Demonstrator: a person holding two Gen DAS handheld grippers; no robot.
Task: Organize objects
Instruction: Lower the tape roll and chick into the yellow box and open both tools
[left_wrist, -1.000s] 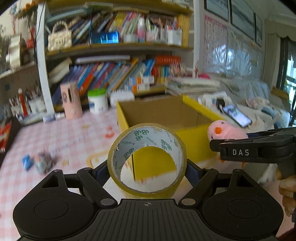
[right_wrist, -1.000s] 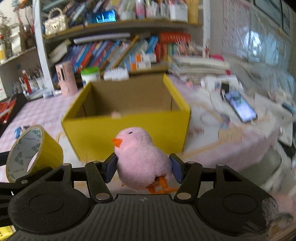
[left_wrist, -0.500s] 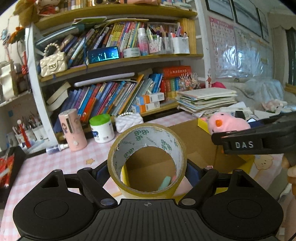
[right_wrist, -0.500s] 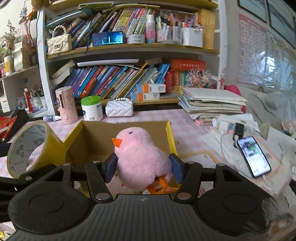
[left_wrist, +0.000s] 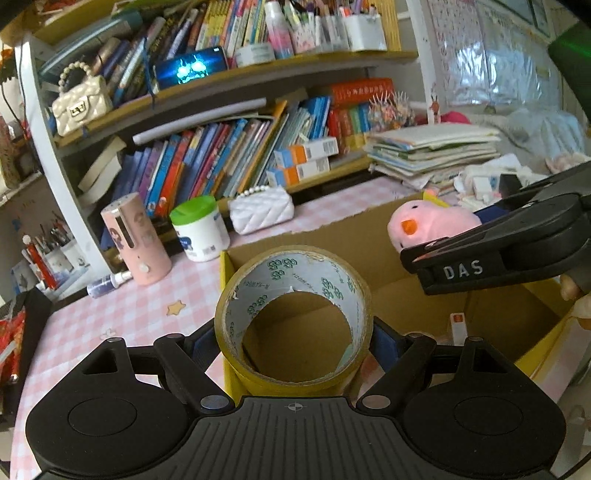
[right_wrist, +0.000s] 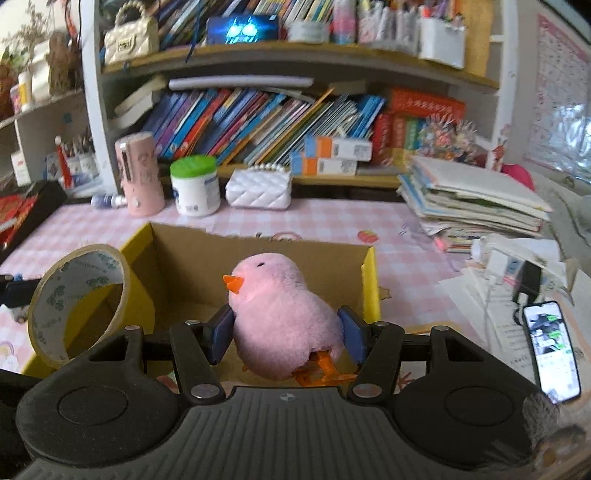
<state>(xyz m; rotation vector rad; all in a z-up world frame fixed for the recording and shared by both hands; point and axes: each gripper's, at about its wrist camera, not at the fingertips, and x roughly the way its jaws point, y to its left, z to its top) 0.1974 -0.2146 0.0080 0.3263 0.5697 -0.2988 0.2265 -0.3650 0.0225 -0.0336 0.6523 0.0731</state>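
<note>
- Blue pads (left_wrist: 382, 341) of the left gripper (left_wrist: 293, 343) were spread wide and clamped on a roll of tape (left_wrist: 291, 314), yellowish-brown with a printed white core, standing on edge with its hole facing the camera.
- Pads (right_wrist: 221, 336) of the right gripper (right_wrist: 284, 336) stood narrower, pressed into both flanks of a pink plush chick (right_wrist: 280, 317), upright, its orange beak turned left and orange feet dangling beneath.
- Both held things hung over an open cardboard box (right_wrist: 371, 284) with yellow outer walls; the tape was above its left wall, the chick above its middle.
- Inside the box, a small white item with an orange mark (left_wrist: 457, 326) lay near the right wall; what it was could not be told.
- Beyond the box, on the pink checked tablecloth (right_wrist: 325, 218), stood a pink cylinder (right_wrist: 138, 173), a green-lidded white tub (right_wrist: 194, 184) and a white quilted purse (right_wrist: 258, 188).
- A phone (right_wrist: 552, 350) with a lit screen lay to the right of the box, near a stack of papers (right_wrist: 469, 199).
- Crowded bookshelves (right_wrist: 258, 122) rose behind.
</note>
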